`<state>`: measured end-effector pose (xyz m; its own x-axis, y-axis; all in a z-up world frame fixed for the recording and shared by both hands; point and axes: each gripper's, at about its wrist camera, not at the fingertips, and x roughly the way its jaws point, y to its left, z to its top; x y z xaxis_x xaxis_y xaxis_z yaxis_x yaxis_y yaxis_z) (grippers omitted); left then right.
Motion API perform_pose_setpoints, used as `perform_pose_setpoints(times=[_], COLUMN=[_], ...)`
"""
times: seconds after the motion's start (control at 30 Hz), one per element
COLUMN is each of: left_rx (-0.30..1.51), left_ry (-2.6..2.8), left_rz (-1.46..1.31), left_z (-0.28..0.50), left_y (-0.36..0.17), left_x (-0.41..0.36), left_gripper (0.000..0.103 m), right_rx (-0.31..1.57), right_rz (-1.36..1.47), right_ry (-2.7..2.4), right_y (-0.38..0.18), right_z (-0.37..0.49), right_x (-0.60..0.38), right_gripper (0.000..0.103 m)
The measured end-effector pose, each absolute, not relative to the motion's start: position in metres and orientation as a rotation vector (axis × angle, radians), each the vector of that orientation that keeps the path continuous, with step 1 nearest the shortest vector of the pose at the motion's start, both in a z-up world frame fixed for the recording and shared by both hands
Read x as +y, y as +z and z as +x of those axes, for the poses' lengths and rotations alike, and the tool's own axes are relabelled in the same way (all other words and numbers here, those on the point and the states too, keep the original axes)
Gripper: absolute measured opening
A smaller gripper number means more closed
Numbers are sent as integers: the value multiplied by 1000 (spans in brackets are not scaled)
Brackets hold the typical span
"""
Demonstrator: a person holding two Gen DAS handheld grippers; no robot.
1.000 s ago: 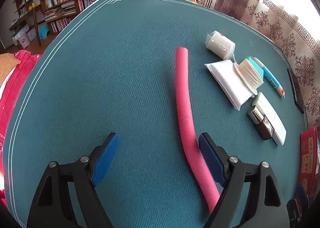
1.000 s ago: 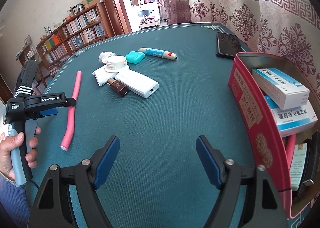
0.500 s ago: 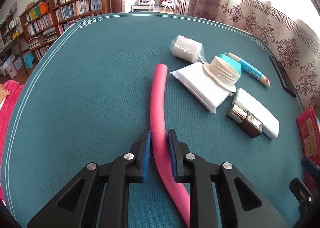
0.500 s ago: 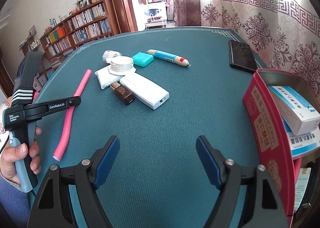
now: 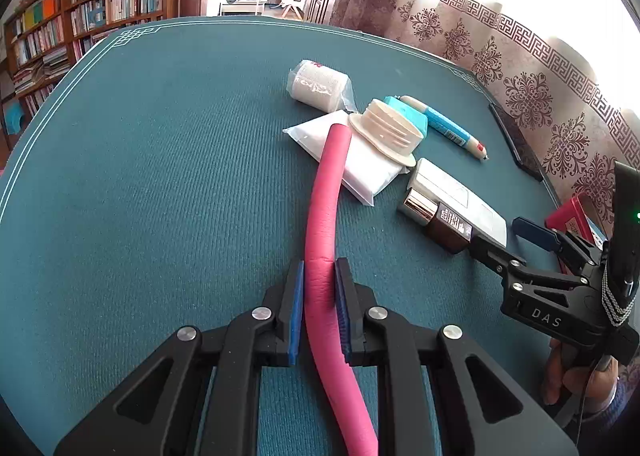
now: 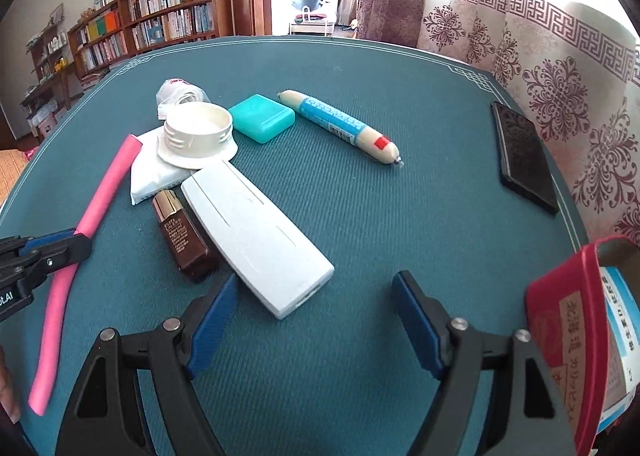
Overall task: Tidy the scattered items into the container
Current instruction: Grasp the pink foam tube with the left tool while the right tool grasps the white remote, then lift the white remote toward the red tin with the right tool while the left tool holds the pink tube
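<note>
My left gripper (image 5: 319,270) is shut on a long pink foam tube (image 5: 326,192), whose far end rests over a white packet (image 5: 360,160). The tube also shows in the right wrist view (image 6: 100,196), held by the left gripper (image 6: 60,242). My right gripper (image 6: 314,288) is open and empty above the cloth, just in front of a white flat case (image 6: 256,232) and a brown bottle (image 6: 182,240). The red container (image 6: 568,336) with medicine boxes stands at the right edge.
On the green table cloth (image 6: 360,216) lie a cream lid (image 6: 198,132), a teal box (image 6: 262,116), a blue and cream tube (image 6: 340,126), a wrapped bandage roll (image 5: 318,84) and a black phone (image 6: 522,156). Patterned curtains hang along the right.
My left gripper closed on the pink tube and swung its far end onto the white packet. My right gripper moved forward toward the white case, still open.
</note>
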<state>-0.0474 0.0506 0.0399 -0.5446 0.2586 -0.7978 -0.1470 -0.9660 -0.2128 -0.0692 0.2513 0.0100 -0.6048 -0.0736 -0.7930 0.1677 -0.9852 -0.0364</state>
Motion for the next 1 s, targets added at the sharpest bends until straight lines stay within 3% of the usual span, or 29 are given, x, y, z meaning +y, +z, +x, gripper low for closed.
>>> perform_pose_setpoints(times=[0.23, 0.33, 0.47, 1.0], left_rx=[-197, -201, -213, -189], left_ry=[2567, 2567, 2566, 2576], left_rz=[-1358, -1356, -1356, -1290], left_z=[-52, -50, -49, -38], left_y=[37, 37, 38, 56], left_x=[52, 50, 47, 57], left_gripper=[16, 16, 16, 16], right_rx=[211, 208, 204, -106], right_rz=[1292, 1279, 1275, 1136], right_ry=[-2629, -2631, -2629, -2763], right_y=[11, 13, 15, 61], right_z=[-88, -86, -77, -8], right_x=[228, 224, 220, 268], right_gripper=[79, 69, 43, 43])
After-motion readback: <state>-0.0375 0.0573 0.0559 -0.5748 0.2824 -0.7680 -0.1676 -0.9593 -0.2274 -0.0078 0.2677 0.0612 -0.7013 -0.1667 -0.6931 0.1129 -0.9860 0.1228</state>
